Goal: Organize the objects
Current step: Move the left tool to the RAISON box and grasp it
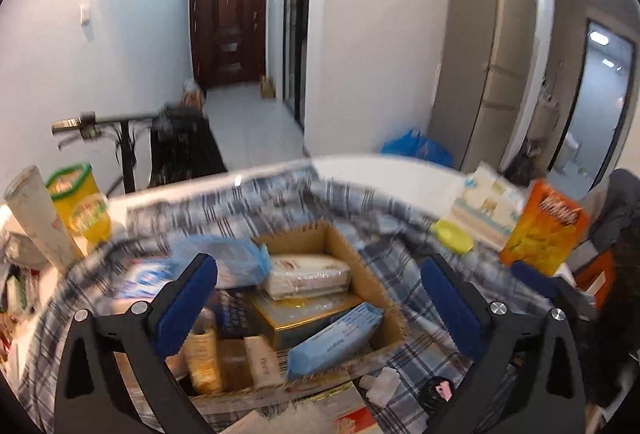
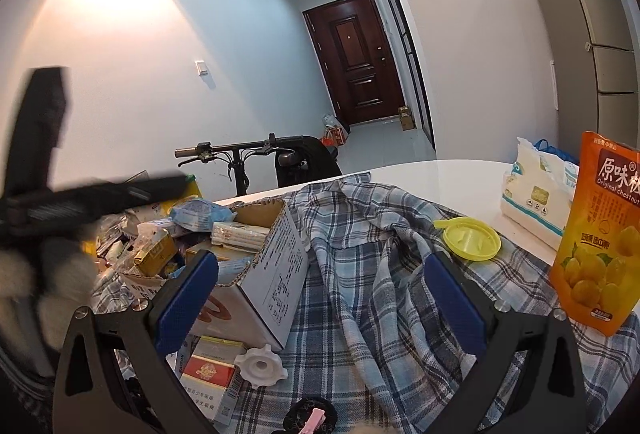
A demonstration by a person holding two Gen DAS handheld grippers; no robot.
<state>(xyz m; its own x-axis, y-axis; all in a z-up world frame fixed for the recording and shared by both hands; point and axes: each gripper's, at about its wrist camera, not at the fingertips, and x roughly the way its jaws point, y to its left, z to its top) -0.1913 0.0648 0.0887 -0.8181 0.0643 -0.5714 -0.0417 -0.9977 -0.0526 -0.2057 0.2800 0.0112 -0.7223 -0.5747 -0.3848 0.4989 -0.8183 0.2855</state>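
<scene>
At the far left of the left wrist view we note a yellow bottle (image 1: 82, 206) with a green cap standing near the tabletop (image 1: 400, 170) edge. To its right, the cardboard box (image 1: 362, 266) sits on a plaid cloth (image 1: 348, 202) and holds a wrapped white pack (image 1: 308, 272), a gold box (image 1: 308, 316) and a light blue pack (image 1: 334, 334), the last leaning on the box's near wall. The left gripper (image 1: 318, 302) hangs above this box with its jaws spread wide and nothing between the pads. Further right, a yellow lid (image 1: 452, 236) lies on the cloth, then a tissue pack (image 1: 486, 208) and an orange chestnut pouch (image 1: 540, 222) standing upright. In the right wrist view, the right gripper (image 2: 320, 300) is likewise wide open and holds nothing; it hovers over the cloth, beside the box, with a white knob (image 2: 260, 366) and a red cigarette carton (image 2: 210, 374) lying just below its left finger.
</scene>
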